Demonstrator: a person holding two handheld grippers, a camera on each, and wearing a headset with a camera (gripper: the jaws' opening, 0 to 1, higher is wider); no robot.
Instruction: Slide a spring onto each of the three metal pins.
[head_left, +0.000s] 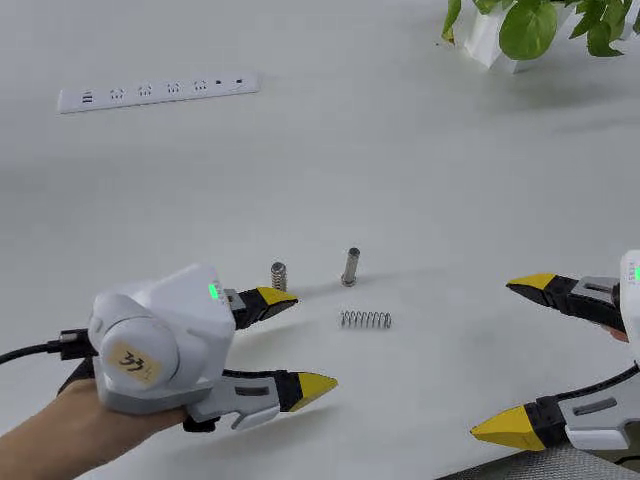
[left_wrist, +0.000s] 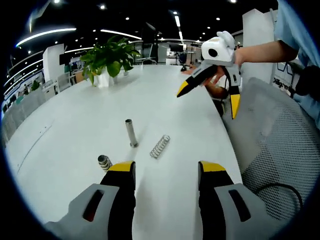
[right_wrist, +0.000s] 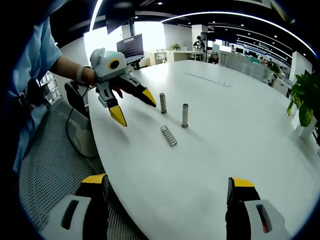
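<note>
Left gripper gapes, spring lying ahead of jaws.

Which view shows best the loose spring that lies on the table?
The head view: the loose spring lies side-on there, with its coils distinct. The left gripper view and the right gripper view both show it slanted, with the coils less clear.

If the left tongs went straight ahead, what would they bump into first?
Probably the loose spring, lying on the table right ahead of the open left tongs. The bare pin stands slightly left of that line. Their height is unclear, so they might pass over it.
</note>
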